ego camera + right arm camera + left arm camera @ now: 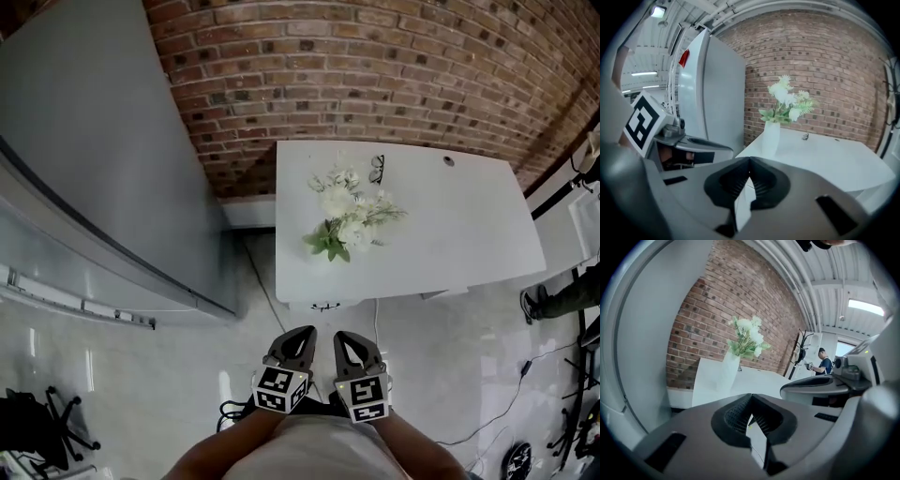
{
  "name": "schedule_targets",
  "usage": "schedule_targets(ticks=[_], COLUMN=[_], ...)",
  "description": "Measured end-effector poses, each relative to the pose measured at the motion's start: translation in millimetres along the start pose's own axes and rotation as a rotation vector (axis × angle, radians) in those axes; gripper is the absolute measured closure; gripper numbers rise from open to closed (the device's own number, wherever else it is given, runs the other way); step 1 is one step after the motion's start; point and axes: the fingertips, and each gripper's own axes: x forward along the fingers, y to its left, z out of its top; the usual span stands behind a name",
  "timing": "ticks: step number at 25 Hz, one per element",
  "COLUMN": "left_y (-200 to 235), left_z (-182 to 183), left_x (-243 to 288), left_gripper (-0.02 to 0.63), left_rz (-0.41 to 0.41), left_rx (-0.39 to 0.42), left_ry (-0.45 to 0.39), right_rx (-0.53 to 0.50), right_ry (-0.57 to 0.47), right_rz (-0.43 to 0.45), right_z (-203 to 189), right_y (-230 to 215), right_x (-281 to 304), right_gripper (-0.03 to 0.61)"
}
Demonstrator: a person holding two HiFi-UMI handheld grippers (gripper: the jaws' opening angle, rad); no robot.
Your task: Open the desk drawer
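Standing on desk (469, 234): white flowers (349, 217), glasses (377, 169)
Left claw (306, 332): pressed together
Right claw (341, 336): pressed together
Behind: brick wall (375, 75)

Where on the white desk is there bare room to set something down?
On the desk, the right half is bare, from the flowers to the right edge. The front strip is free. Crowded only left of centre: flowers and glasses.
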Motion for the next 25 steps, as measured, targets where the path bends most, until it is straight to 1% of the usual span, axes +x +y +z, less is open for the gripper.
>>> schedule_targets(ticks=[3, 7, 12, 17, 18, 20, 25], left_y=[-1.9, 11.0, 39.5, 56.4, 59.4, 63.9, 71.1], left_z=[-12.3, -29.9, -69.6, -98.2, -102.2, -110.3, -134.3], left_x=[-6.9, -12.4, 1.3, 17.3, 20.9, 27.3, 47.7], left_gripper=[0.606, 0.606, 0.606, 0.606, 0.606, 0.606, 0.606], left_rz=[0.010, 0.027, 0.086, 0.117, 0.124, 0.135, 0.133], left_rx=[0.009, 0.006, -0.020, -0.023, -0.030, -0.040, -0.041], left_ry=[0.020, 0.023, 0.037, 0.026, 0.020, 0.009, -0.005], right_rx=[-0.027, -0.122, -0.171, -0.201, -0.216, -0.247, -0.303], right_ry=[0.026, 0.063, 0.129, 0.179, 0.191, 0.216, 0.237], right_rz=[0.040, 0.087, 0.093, 0.098, 0.104, 0.120, 0.115], right_z=[-21.7, -52.1, -103.6, -150.5, -159.6, -177.8, -211.3], right_y=[0.7, 9.6, 3.0, -7.3, -9.1, -11.7, -26.7], right_x=[7.3, 29.9, 66.9, 97.5, 104.4, 117.6, 147.1], right_gripper=[0.563, 0.561, 0.561, 0.560, 0.554, 0.504, 0.503])
